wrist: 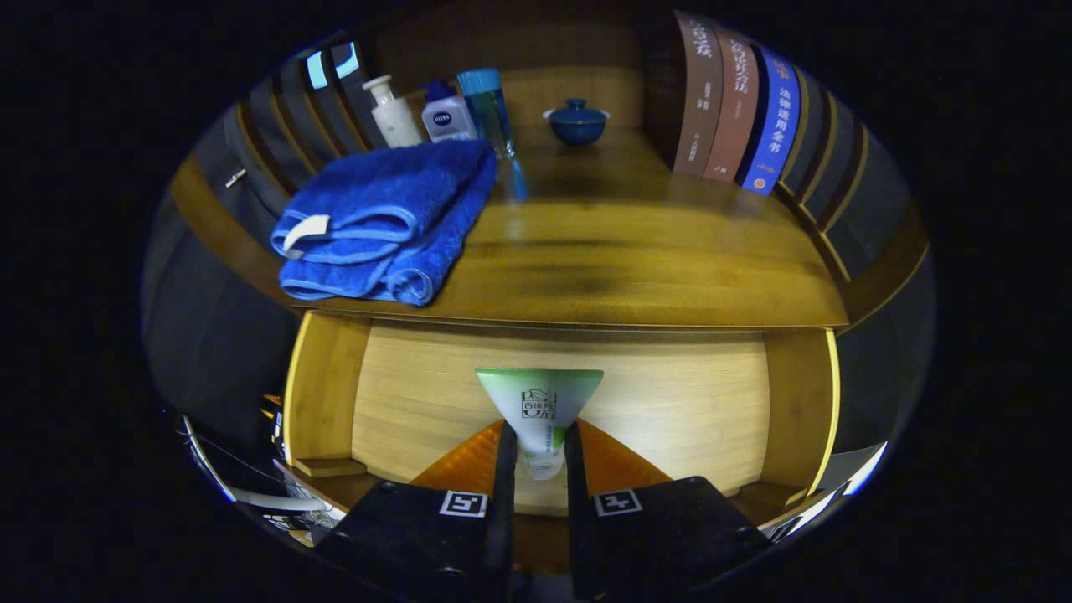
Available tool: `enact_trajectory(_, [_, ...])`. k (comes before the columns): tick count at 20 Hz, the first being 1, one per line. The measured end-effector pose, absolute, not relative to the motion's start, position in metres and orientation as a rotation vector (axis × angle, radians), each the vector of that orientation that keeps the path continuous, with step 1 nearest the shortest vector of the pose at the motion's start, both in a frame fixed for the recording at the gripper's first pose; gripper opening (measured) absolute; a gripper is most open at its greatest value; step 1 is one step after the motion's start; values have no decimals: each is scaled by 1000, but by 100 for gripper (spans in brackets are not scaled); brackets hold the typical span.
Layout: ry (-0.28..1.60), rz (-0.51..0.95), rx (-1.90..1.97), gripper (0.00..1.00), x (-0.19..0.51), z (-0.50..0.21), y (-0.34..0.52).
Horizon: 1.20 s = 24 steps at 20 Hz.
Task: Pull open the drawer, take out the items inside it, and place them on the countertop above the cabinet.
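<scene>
My gripper (536, 456) is shut on a white and green squeeze tube (540, 406), whose flat crimped end fans out above my fingertips. The tube hangs in front of the pale wooden drawer front (670, 402) of the cabinet. Above it runs the wooden countertop (636, 268). On the countertop's left part lies a folded blue towel (381, 222), partly over the front edge.
At the back of the countertop stand a white pump bottle (394, 113), a small white bottle with a blue cap (446, 115), a tall blue bottle (490, 109) and a blue lidded bowl (576, 122). Three books (737, 105) stand upright at the right.
</scene>
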<state>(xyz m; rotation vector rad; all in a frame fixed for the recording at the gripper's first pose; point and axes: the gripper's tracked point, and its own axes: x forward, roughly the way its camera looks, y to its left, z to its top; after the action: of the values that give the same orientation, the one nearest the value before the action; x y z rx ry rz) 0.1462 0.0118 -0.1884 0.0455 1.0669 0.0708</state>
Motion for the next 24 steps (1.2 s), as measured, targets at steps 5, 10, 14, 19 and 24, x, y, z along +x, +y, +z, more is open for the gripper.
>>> enact_trajectory(5, [1019, 66, 88, 31, 144, -176, 9])
enact_trajectory(10, [879, 57, 104, 31, 172, -124, 3])
enact_trajectory(14, [792, 57, 142, 31, 215, -84, 4])
enact_trajectory(19, [779, 45, 160, 31, 276, -79, 2])
enact_trajectory(24, [793, 36, 140, 31, 314, -93, 1])
